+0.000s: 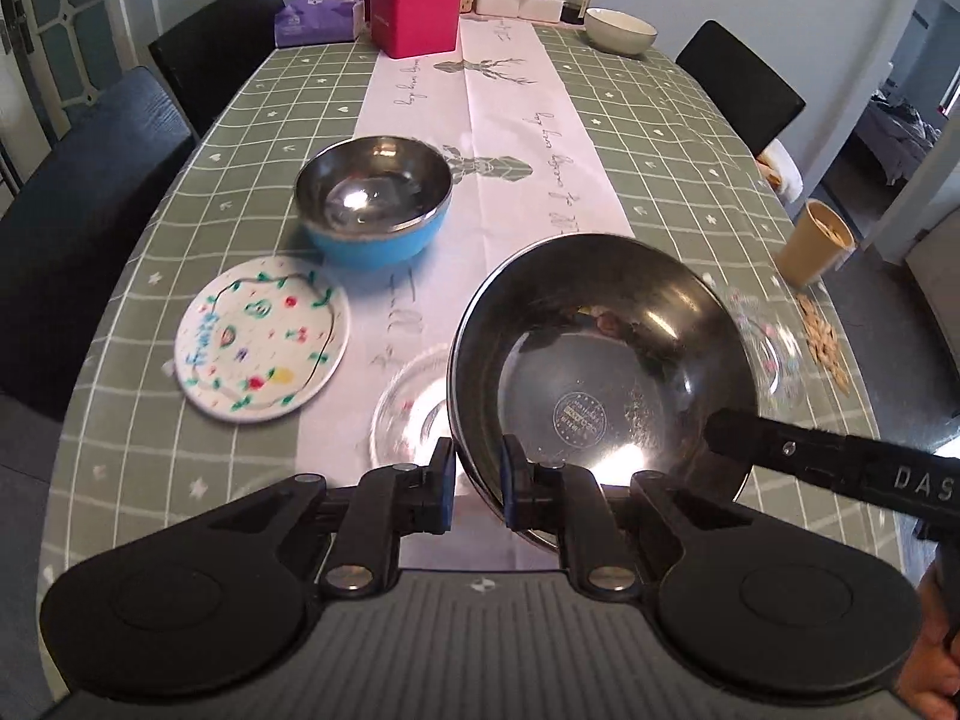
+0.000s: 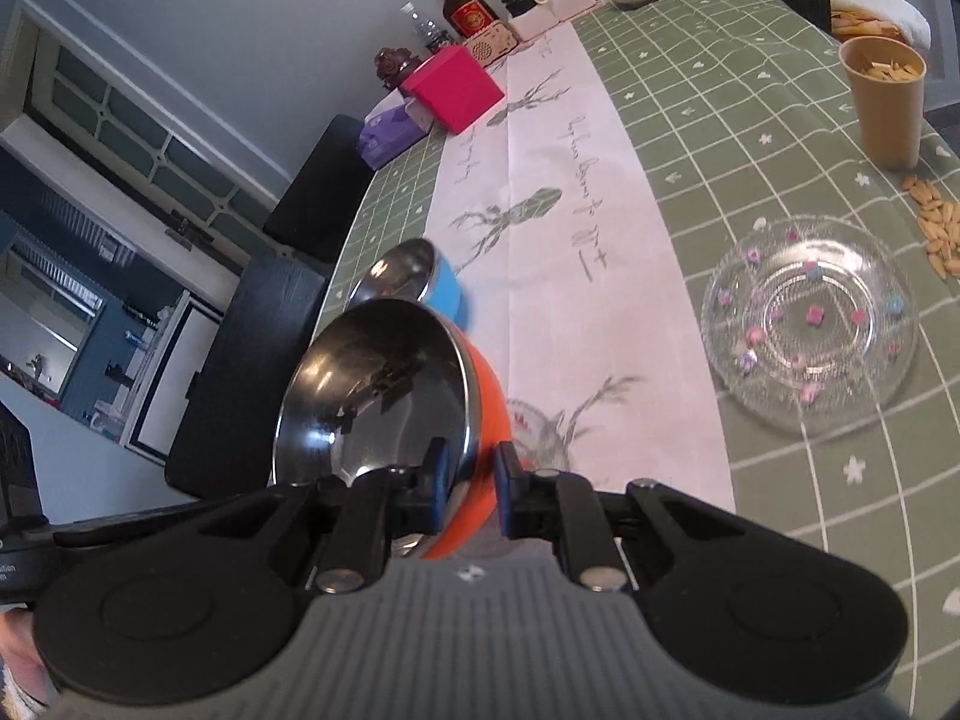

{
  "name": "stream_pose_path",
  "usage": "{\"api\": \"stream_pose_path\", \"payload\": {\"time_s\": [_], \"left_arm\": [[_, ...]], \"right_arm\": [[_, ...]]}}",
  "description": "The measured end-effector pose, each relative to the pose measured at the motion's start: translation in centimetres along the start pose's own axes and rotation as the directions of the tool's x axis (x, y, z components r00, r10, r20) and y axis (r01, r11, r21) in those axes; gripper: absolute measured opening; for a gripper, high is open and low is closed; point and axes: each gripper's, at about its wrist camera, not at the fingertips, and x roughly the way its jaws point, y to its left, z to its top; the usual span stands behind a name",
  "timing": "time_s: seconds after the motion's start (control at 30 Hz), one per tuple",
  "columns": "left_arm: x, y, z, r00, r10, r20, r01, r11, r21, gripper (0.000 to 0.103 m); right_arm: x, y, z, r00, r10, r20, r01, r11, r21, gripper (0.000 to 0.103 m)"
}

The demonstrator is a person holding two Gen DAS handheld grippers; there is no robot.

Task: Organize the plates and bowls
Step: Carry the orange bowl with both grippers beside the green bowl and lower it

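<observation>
Both grippers grip one steel-lined orange bowl, held tilted above the table. My left gripper is shut on its near rim. My right gripper is shut on the rim of the same orange bowl; one of its fingers shows in the left wrist view at the bowl's right rim. A blue steel-lined bowl stands on the table beyond it and also shows in the right wrist view. A painted white plate lies left. A clear glass plate lies under the held bowl. A second glass plate lies right.
A tan cup of seeds stands near the right table edge with loose seeds beside it. A white ceramic bowl, a pink box, a tissue pack, bottles and jars stand at the far end. Black chairs flank the table.
</observation>
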Motion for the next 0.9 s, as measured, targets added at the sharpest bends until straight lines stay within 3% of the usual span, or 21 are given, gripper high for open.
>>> {"api": "stream_pose_path", "payload": {"time_s": [0.17, 0.37, 0.53, 0.73, 0.9], "left_arm": [[-0.6, 2.3, -4.9, 0.997, -0.073, -0.028, 0.070, 0.994, -0.085, 0.016], [-0.9, 4.1, -9.9, 0.991, -0.119, -0.055, 0.113, 0.988, -0.110, 0.017], [0.6, 4.9, -11.7, 0.980, -0.131, -0.148, 0.116, 0.987, -0.109, 0.018], [1.0, 5.5, -13.1, 0.978, -0.119, -0.171, 0.104, 0.990, -0.093, 0.019], [0.5, 5.3, -13.2, 0.983, -0.114, -0.145, 0.107, 0.993, -0.056, 0.021]], "right_arm": [[-1.9, 1.2, -4.2, 1.000, 0.010, -0.018, -0.011, 0.998, -0.066, 0.015], [-2.3, 0.7, -7.6, 0.996, 0.052, -0.073, -0.055, 0.998, -0.040, 0.016], [-1.2, -0.1, -9.6, 0.988, 0.041, -0.149, -0.045, 0.999, -0.024, 0.014], [0.8, 0.2, -10.7, 0.977, -0.006, -0.215, -0.008, 0.998, -0.063, 0.013], [1.3, -0.2, -11.0, 0.972, -0.025, -0.233, 0.012, 0.998, -0.055, 0.013]]}}
